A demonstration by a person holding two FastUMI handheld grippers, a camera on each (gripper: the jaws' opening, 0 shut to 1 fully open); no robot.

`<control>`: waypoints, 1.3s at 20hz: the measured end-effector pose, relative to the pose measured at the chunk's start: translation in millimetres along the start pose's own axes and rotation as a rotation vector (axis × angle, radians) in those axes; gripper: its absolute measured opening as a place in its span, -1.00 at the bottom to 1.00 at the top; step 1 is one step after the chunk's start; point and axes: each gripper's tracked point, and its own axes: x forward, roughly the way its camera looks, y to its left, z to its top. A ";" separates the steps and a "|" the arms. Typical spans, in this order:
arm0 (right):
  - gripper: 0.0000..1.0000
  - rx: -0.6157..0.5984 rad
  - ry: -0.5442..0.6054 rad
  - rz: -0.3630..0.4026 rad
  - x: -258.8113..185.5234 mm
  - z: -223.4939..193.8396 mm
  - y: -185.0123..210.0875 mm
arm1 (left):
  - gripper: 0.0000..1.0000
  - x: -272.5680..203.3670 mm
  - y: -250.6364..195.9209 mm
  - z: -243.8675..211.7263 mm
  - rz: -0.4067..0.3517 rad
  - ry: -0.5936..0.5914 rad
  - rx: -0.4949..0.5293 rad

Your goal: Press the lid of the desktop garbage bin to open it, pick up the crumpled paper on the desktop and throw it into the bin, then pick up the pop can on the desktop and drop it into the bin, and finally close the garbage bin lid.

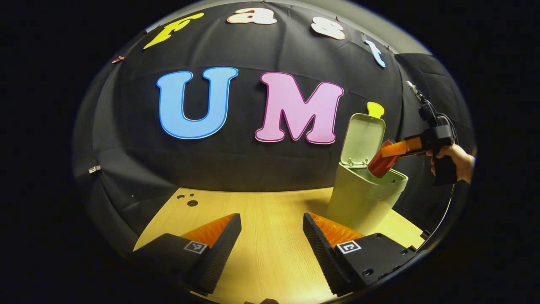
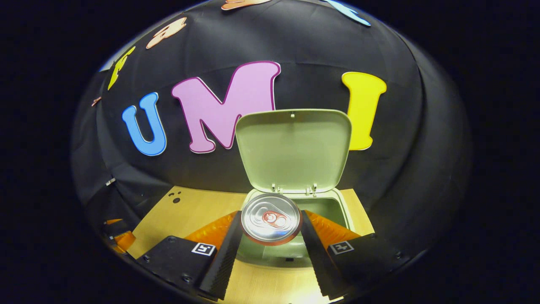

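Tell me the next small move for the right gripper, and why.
Probably open the jaws to drop the pop can: the right gripper holds it over the bin's mouth, with the lid standing up.

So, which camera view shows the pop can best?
The right gripper view: the pop can sits close between the right gripper fingers, top facing the camera, over the open bin. The left gripper view shows the can small and far, tilted at the bin mouth.
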 end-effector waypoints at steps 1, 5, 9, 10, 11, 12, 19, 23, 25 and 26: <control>0.65 -0.002 0.014 0.007 13.3 -6.6 2.2 | 0.91 0.5 -0.7 -0.4 0.016 0.003 0.000; 0.65 0.023 0.055 0.042 44.2 -15.4 -0.3 | 0.91 0.1 -1.3 -0.5 0.058 0.020 0.002; 0.67 0.045 0.094 0.058 65.1 -26.4 -2.1 | 0.91 -0.9 -5.5 -0.1 0.085 0.023 0.004; 0.67 0.044 0.104 0.059 68.5 -29.8 -2.4 | 0.91 -1.5 -6.1 0.7 0.089 0.024 0.001; 0.68 0.046 0.113 0.063 71.1 -32.1 -1.8 | 0.91 -1.7 -5.6 0.1 0.090 0.024 0.000; 0.68 0.048 0.119 0.067 73.5 -33.5 -0.5 | 0.91 -2.1 -4.9 0.3 0.095 0.025 0.001; 0.71 0.043 0.117 0.074 73.1 -32.7 0.6 | 0.91 -1.9 -6.6 1.1 0.102 0.025 -0.004; 0.71 0.020 0.081 0.080 45.5 -23.4 1.5 | 0.91 -0.1 -8.8 1.8 0.083 0.024 -0.004; 0.71 0.003 0.047 0.090 25.8 -13.7 4.6 | 0.91 1.5 -13.5 3.0 0.067 0.020 0.002; 0.70 -0.008 0.031 0.092 17.2 -9.0 5.0 | 0.91 2.4 -15.9 4.4 0.058 0.019 0.006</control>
